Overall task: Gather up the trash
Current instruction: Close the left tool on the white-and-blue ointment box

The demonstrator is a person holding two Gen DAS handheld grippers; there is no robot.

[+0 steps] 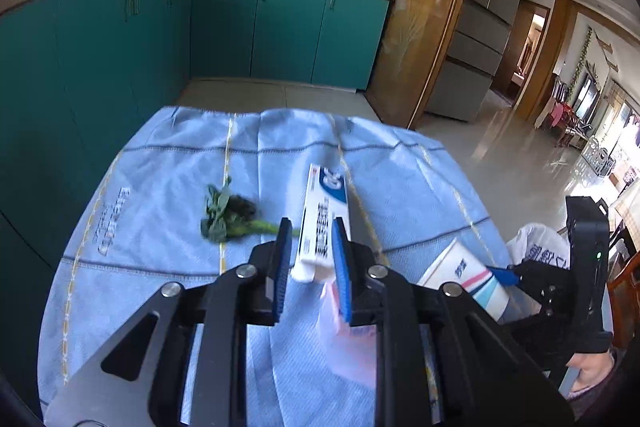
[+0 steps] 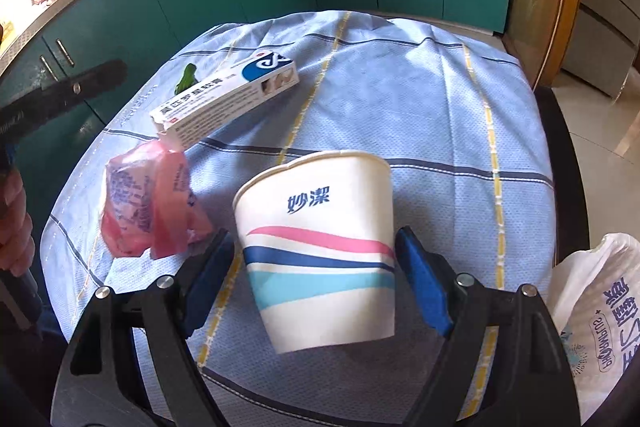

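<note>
A white and blue medicine box (image 1: 324, 223) lies on the blue cloth (image 1: 160, 187); my left gripper (image 1: 308, 239) has its blue pads on both sides of the box's near end. The box also shows in the right wrist view (image 2: 228, 95). A pink plastic wrapper (image 2: 148, 203) lies beside the box, partly under my left gripper (image 1: 344, 339). A wilted green vegetable scrap (image 1: 228, 213) lies left of the box. My right gripper (image 2: 316, 263) is shut on a white paper cup (image 2: 320, 247) with pink and blue stripes, also seen in the left wrist view (image 1: 468, 275).
A white plastic bag (image 2: 600, 307) hangs at the table's right edge. Teal kitchen cabinets (image 1: 200, 27) stand behind the table. A wooden door frame (image 1: 432, 27) and a grey fridge (image 1: 480, 27) are to the right. The tiled floor (image 1: 520, 147) opens rightward.
</note>
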